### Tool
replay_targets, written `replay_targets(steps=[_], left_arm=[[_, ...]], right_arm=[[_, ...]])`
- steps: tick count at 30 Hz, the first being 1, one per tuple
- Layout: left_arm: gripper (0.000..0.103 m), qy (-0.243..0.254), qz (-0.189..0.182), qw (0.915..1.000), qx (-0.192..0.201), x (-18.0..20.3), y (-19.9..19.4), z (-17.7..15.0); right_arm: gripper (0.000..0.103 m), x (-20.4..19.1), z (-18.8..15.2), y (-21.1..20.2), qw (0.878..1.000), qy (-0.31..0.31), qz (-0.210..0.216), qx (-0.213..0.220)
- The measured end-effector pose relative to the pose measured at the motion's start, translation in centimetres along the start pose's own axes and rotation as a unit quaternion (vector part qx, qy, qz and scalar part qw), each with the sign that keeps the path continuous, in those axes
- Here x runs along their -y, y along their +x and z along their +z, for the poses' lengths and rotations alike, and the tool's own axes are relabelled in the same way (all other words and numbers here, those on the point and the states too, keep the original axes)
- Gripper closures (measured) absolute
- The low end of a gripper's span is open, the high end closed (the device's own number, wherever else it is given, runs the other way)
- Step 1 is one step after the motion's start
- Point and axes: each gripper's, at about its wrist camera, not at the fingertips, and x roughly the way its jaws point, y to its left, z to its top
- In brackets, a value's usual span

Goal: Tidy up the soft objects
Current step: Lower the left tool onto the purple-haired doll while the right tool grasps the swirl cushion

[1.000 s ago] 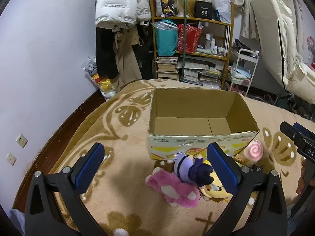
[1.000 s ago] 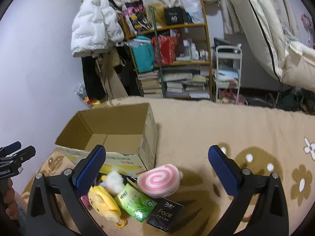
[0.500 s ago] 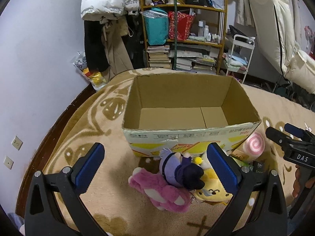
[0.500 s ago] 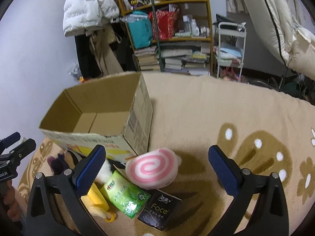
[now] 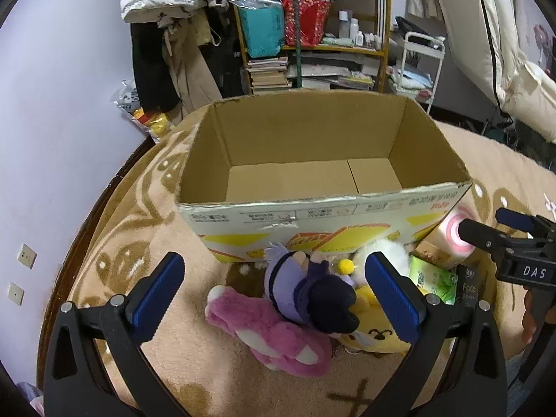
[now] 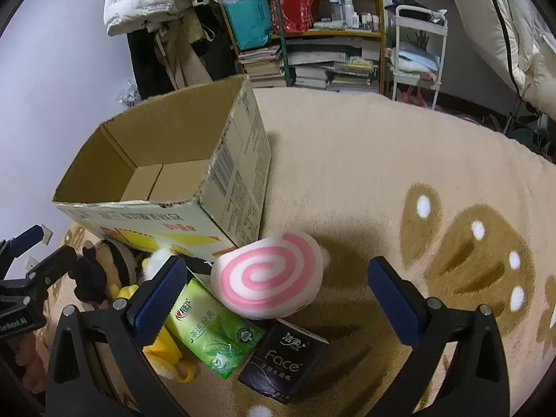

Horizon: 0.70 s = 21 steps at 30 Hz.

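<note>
Where the beige patterned rug [image 6: 365, 180] spreads widest, to the right of the cardboard box [image 5: 312, 160], it offers broad open pile, while its left edge curves close to the dark floor strip beside the lilac wall [image 5: 52, 121]. The box stands upright with its flaps gone, its torn front rim facing both cameras and its floor bare. Behind it a wooden bookshelf [image 5: 312, 34] and a white cart [image 5: 422, 59] crowd the far side. Against the box's front wall the soft things huddle: a pink plush [image 5: 267, 333] lying on the rug, a purple-robed doll with dark hair [image 5: 305, 292] lying across it, a yellow plush [image 5: 375, 333] touching both, and a white fluffy toy [image 5: 382, 246] up against the cardboard. At the box's right front corner a pink-and-white swirl cushion [image 6: 267, 278] leans, with a green tissue pack [image 6: 215, 330] and a black Face tissue pack [image 6: 285, 361] just beside it. The left gripper [image 5: 278, 299] hangs over the doll, fingers spread wide and holding nothing; the right gripper [image 6: 274, 302] hovers over the swirl cushion, likewise spread wide and empty.
</note>
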Motion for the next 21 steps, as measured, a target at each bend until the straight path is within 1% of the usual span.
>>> replay_targets(steps=[6, 14, 17, 18, 21], left_arm=[[0.001, 0.02, -0.001, 0.9997, -0.015, 1.0, 1.2, -0.4], [0.001, 0.023, 0.004, 0.9989, -0.04, 1.5, 2.9, -0.8], [0.006, 0.033, -0.001, 0.9982, -0.05, 2.0, 3.6, -1.0], [0.007, 0.037, 0.0, 0.9978, -0.054, 2.2, 3.8, -1.1], [0.008, 0.032, 0.0, 0.9977, -0.059, 2.6, 4.1, -1.4]], right_arm=[[0.0, 0.5, -0.1, 1.1, 1.0, 0.003, 0.002, -0.015], [0.0, 0.5, 0.0, 2.4, 0.999, -0.001, 0.006, -0.033], [0.0, 0.3, 0.1, 2.8, 0.999, -0.012, 0.004, -0.039], [0.004, 0.1, -0.1, 2.9, 0.999, -0.013, 0.005, -0.042], [0.007, 0.3, 0.0, 3.2, 0.999, -0.009, 0.018, -0.047]])
